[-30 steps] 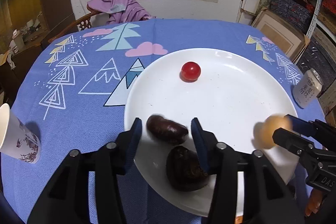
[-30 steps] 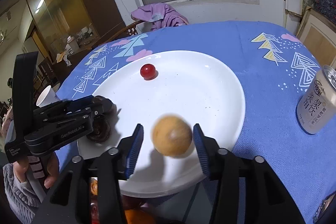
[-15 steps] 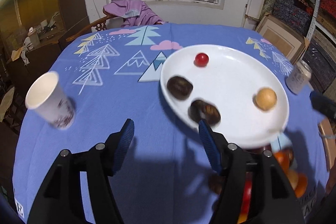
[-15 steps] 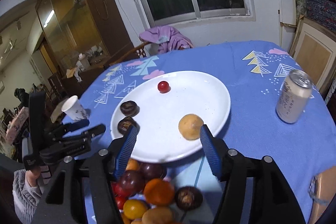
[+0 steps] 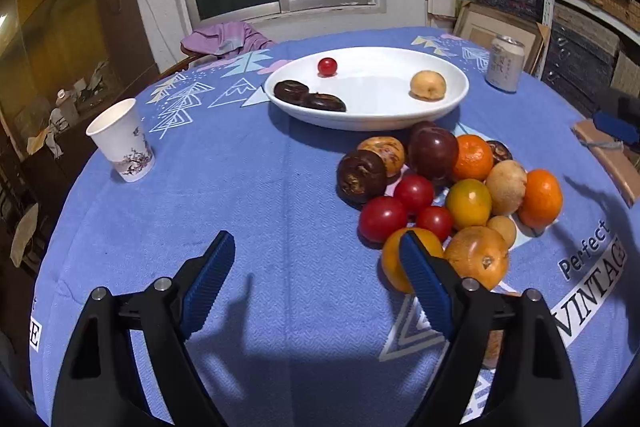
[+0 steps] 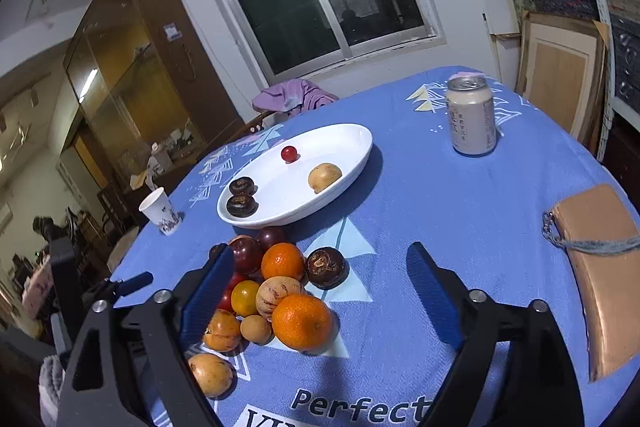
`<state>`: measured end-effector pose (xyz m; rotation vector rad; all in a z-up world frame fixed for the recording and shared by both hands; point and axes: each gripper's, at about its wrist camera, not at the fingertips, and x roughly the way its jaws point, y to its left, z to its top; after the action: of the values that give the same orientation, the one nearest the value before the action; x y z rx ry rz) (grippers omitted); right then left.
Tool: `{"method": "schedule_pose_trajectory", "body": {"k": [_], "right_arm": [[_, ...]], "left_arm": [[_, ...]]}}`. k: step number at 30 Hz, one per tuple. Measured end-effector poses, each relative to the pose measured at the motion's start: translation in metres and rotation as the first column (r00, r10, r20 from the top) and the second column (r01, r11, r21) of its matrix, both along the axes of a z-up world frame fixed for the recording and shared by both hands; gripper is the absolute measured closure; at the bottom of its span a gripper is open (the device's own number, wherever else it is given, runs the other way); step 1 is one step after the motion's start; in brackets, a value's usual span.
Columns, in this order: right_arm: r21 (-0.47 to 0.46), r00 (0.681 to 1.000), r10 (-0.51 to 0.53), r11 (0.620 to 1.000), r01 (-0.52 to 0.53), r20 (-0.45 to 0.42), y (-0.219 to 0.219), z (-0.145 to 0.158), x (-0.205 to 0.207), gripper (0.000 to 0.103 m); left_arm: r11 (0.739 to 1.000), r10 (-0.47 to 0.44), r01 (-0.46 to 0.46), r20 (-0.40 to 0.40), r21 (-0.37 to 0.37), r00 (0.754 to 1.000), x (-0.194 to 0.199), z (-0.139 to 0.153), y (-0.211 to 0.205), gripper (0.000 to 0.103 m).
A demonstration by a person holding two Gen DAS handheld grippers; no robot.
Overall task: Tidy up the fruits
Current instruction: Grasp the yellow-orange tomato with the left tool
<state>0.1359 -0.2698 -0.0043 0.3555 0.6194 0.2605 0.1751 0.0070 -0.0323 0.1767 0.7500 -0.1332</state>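
Four fruits on plate [image 5: 460,95]; both hand-held grippers opening, empty.

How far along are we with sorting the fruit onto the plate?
Done: four pieces sit on the white plate: a cherry tomato, two dark fruits and a yellow fruit. In hand: nothing; the left gripper and right gripper are both empty, jaws opening. Left: the fruit pile on the tablecloth.

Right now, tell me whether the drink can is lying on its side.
No, in the right wrist view the drink can stands upright on the blue tablecloth, its pull-tab top facing up, apart from the white plate.
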Motion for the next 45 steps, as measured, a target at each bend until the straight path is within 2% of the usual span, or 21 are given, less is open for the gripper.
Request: {"method": "schedule_pose_trajectory", "body": {"k": [4,8,10,13,16,21,23,25,27,29,31,33,34,35,36,37,42,45], "right_arm": [[-0.004,1.000,-0.005,1.000,0.005,-0.023,0.002,-0.003,0.004,0.013],[-0.036,1.000,0.011,0.999,-0.012,-0.025,0.010,-0.004,0.005,0.013],[-0.041,1.000,0.014,0.999,-0.015,-0.028,0.011,-0.005,0.005,0.013],[-0.039,0.999,0.009,0.999,-0.010,-0.034,0.010,-0.006,0.006,0.013],[-0.030,0.999,0.001,1.000,-0.002,-0.040,0.006,-0.007,0.007,0.013],[-0.018,0.998,-0.006,1.000,0.005,-0.055,0.003,-0.010,0.010,0.013],[-0.004,0.998,-0.009,1.000,0.009,-0.062,0.001,-0.011,0.010,0.013],[0.003,0.998,-0.005,1.000,0.005,-0.055,0.001,-0.010,0.009,0.013],[-0.002,0.999,0.003,1.000,-0.003,-0.043,0.003,-0.008,0.007,0.013],[-0.012,0.999,0.009,1.000,-0.010,-0.039,0.006,-0.008,0.006,0.013],[-0.015,0.999,0.010,1.000,-0.011,-0.046,0.006,-0.009,0.007,0.013],[-0.012,0.999,0.008,1.000,-0.008,-0.049,0.005,-0.009,0.008,0.013],[-0.011,0.999,0.006,1.000,-0.007,-0.049,0.005,-0.009,0.008,0.013],[-0.010,0.999,0.005,1.000,-0.006,-0.047,0.005,-0.009,0.008,0.013],[-0.010,0.999,0.006,1.000,-0.006,-0.047,0.005,-0.009,0.008,0.013],[-0.012,0.999,0.006,1.000,-0.007,-0.048,0.005,-0.009,0.009,0.013],[-0.019,0.998,0.017,1.000,-0.018,-0.052,0.006,-0.009,0.008,0.013],[-0.036,0.998,0.035,0.999,-0.037,-0.060,0.011,-0.010,0.009,0.013]], "left_arm": [[1.000,0.013,-0.013,0.014,-0.002,1.000,0.002,0.002,0.000,0.018],[0.997,-0.009,0.010,0.011,-0.083,1.000,0.004,0.008,0.006,0.018],[0.995,-0.028,0.029,0.009,-0.095,1.000,0.005,0.009,0.004,0.017],[0.997,-0.041,0.040,-0.018,-0.062,0.999,0.008,0.000,-0.003,0.016],[0.999,-0.042,0.041,-0.005,-0.034,0.999,0.007,-0.002,-0.005,0.009],[0.999,0.045,-0.045,0.016,0.008,0.999,0.004,-0.002,0.016,0.007],[0.995,0.093,-0.094,-0.029,-0.031,0.995,0.004,-0.005,0.038,0.007],[0.986,0.115,-0.122,-0.064,-0.112,0.991,0.002,-0.006,0.059,0.007],[0.977,0.126,-0.135,-0.064,-0.168,0.990,0.000,-0.003,0.071,0.007],[0.978,0.102,-0.108,-0.038,-0.181,0.994,-0.003,0.001,0.068,0.007],[0.988,0.064,-0.067,-0.021,-0.140,0.998,-0.007,0.000,0.056,0.008],[0.998,0.033,-0.033,-0.011,-0.051,0.999,-0.010,-0.006,0.039,0.013],[1.000,0.012,-0.012,-0.021,-0.019,1.000,-0.010,-0.010,0.031,0.021],[1.000,-0.001,0.001,-0.035,-0.009,0.999,-0.010,-0.013,0.027,0.025],[1.000,-0.008,0.008,-0.050,-0.004,0.999,-0.010,-0.017,0.025,0.028],[1.000,-0.009,0.008,-0.062,-0.004,0.998,-0.009,-0.019,0.025,0.038],[0.998,-0.003,-0.002,-0.093,-0.056,0.996,-0.009,-0.023,0.033,0.044],[0.998,-0.024,0.019,-0.089,-0.055,0.996,-0.012,-0.022,0.030,0.057]]}}
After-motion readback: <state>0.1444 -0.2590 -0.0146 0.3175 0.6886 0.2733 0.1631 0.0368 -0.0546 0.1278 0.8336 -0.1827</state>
